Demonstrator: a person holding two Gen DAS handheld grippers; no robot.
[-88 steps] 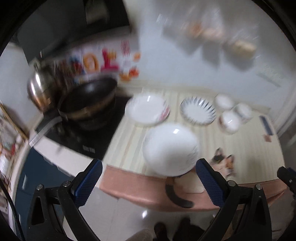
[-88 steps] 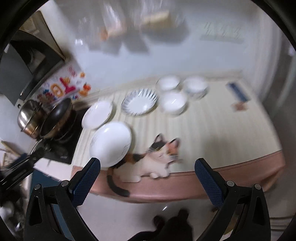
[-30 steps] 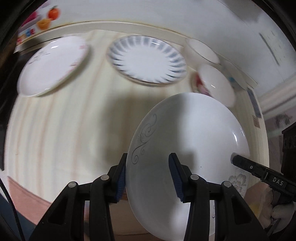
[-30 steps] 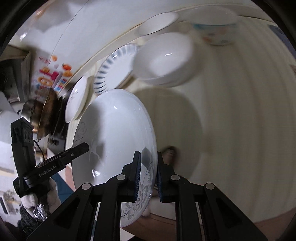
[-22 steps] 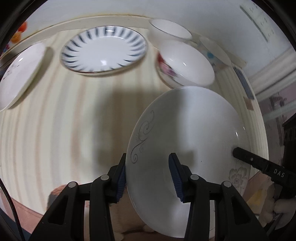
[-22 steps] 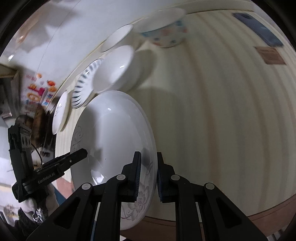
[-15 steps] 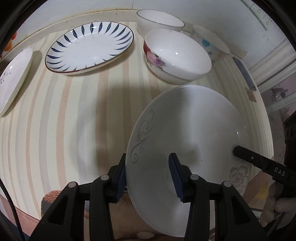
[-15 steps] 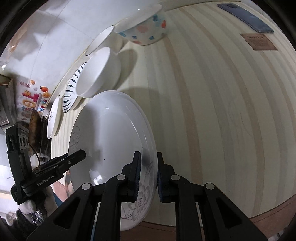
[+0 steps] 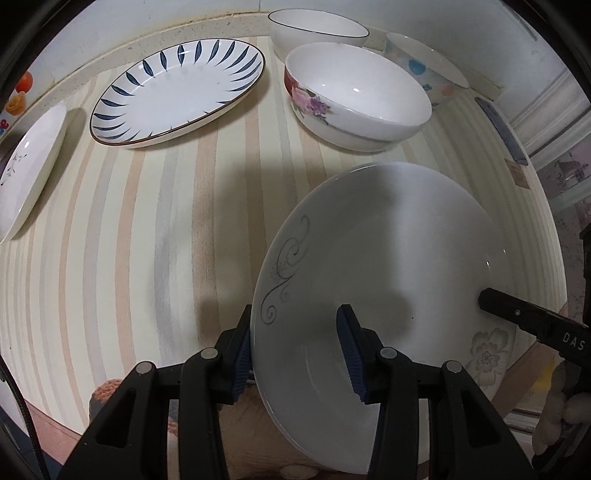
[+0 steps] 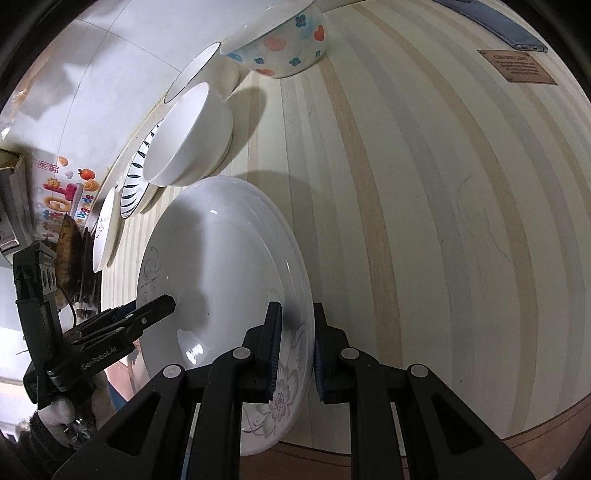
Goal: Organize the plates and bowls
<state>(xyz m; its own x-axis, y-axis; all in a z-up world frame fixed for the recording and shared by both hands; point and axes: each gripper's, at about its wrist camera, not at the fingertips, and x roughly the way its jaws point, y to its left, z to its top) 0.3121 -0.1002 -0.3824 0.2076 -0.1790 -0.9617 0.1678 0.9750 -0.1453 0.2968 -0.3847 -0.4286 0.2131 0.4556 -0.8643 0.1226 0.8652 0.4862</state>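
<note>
Both grippers hold one large white plate [image 9: 388, 258] with grey swirls and a flower print above the striped counter. My left gripper [image 9: 299, 350] is shut on its left rim. My right gripper [image 10: 295, 350] is shut on the opposite rim of the plate [image 10: 221, 280], near the flower. Further back stand a blue-leaf plate [image 9: 177, 88], a rose-print bowl [image 9: 354, 96], a plain white bowl [image 9: 314, 31], a dotted bowl [image 9: 424, 62] and a small white plate [image 9: 29, 166] at the far left.
The striped counter [image 10: 443, 184] stretches to the right, with a dark phone [image 10: 495, 26] and a brown card [image 10: 517, 66] at its far corner. A wok [image 10: 66, 254] and stove lie left of the plates. Something furry [image 9: 110, 398] lies at the counter's front edge.
The held plate has travelled right along the counter, from near the small plate to in front of the bowls, and lower. Both grippers stayed shut on it.
</note>
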